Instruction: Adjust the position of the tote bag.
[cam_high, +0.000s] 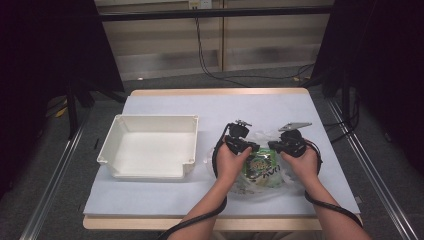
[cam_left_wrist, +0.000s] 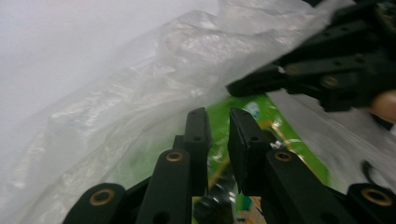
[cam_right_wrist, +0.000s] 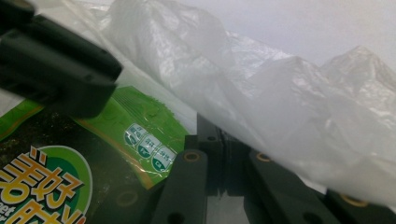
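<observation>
A green snack packet (cam_high: 260, 165) is seen lying inside a clear plastic bag (cam_high: 257, 175) on the white table (cam_high: 165, 200), near the person's edge and to the right of the centre. The bag is crumpled around the packet, and its film is raised into folds on both sides.

The left gripper (cam_high: 248, 147) is held at the left edge of the bag. In the left gripper view its jaws are seen a narrow gap apart, with the green packet (cam_left_wrist: 243, 119) and the film (cam_left_wrist: 140, 93) beyond them. No film can be made out between the pads, so whether anything is pinched cannot be told.

The right gripper (cam_high: 276, 146) is placed at the bag's right edge, close to the left one, with the tips of the two pointed towards each other over the packet. In the right gripper view its jaws are drawn together, and the bag's film (cam_right_wrist: 280, 102) is draped over their tips, so a fold of the bag is taken to be clamped there. The packet's printed face (cam_right_wrist: 60, 158) is shown just beside them.

A white plastic bin (cam_high: 150, 145) is set on the table to the left, well apart from the bag. Black cables are trailed from both grippers along the forearms.
</observation>
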